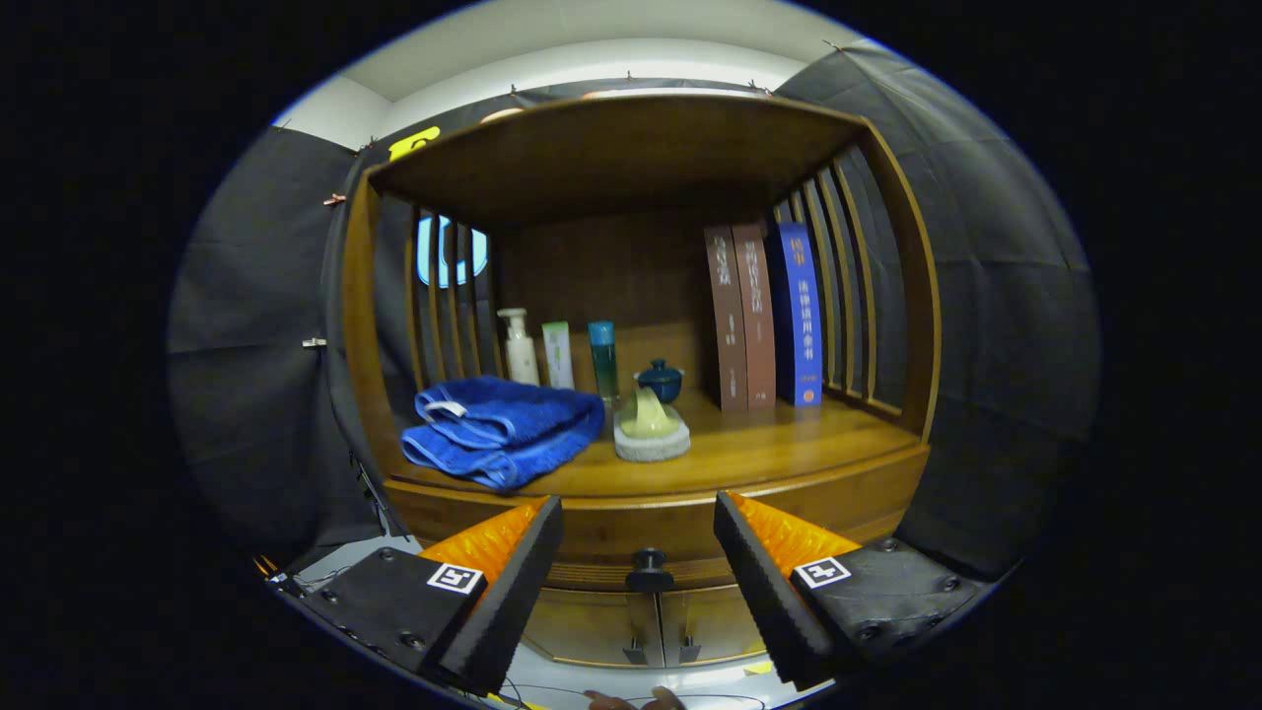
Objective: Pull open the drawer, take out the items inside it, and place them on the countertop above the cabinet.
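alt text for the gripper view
The open gripper hangs before a wooden cabinet, its fingers either side of the shut drawer's knob. On the countertop above lie a blue towel, bottles and books.

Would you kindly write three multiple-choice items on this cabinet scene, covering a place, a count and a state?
1. Where is the drawer knob?
A. between the gripper fingers
B. on the countertop
C. beside the books

2. How many books stand upright on the countertop?
A. one
B. three
C. five

3. What state is the drawer in?
A. pulled out
B. removed
C. closed

Answers: 1 A, the knob sits in the gap between the open fingers. 2 B, two brown and one blue. 3 C, its front is flush with the cabinet.
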